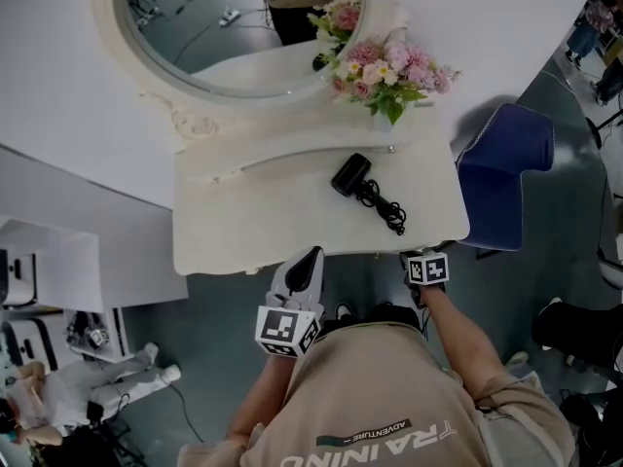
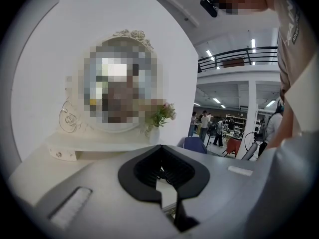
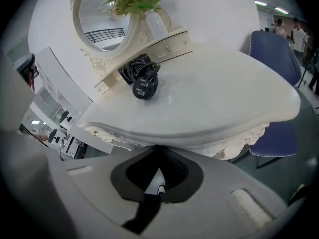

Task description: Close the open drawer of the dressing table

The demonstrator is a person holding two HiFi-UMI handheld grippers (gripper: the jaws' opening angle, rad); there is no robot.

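**Head view: no drawer sticking out, push looks done or nearly done**

Head view looks steeply down on the desk (image 1: 292,212). Front edge is clean, nothing juts past it toward the person. The drawer sits under the top at the front, so it reads as in or almost in. That's a judgement, since the top hides it from here. Left tongs (image 1: 311,259) hang just short of the front edge, left of centre, pressed together with nothing in them. Right-side marker cube (image 1: 428,269) sits tight against the edge. The tips beyond it go under the lip and can't be seen from above.

Right gripper view fills that in. Right tongs (image 3: 159,154) are pressed together, tips up against the front just below the top's rim, with carved trim (image 3: 119,136) running off to either side. Looks like a pushing contact, not a pinch. A small round thing (image 3: 159,188) shows in the slit behind the tips, maybe a knob, can't tell. No gap or drawer side shows, so it's likely flush. Left to do, as I judge it: make sure it's fully home, then back off.

Left gripper view is the only one looking level across the top. It shows the mirror (image 2: 117,91), the flowers (image 2: 160,114) and a hall beyond, but nothing of the drawer. Plug and cord (image 1: 365,188) lie on the top. A blue chair (image 1: 506,173) stands just beside the desk's right end.
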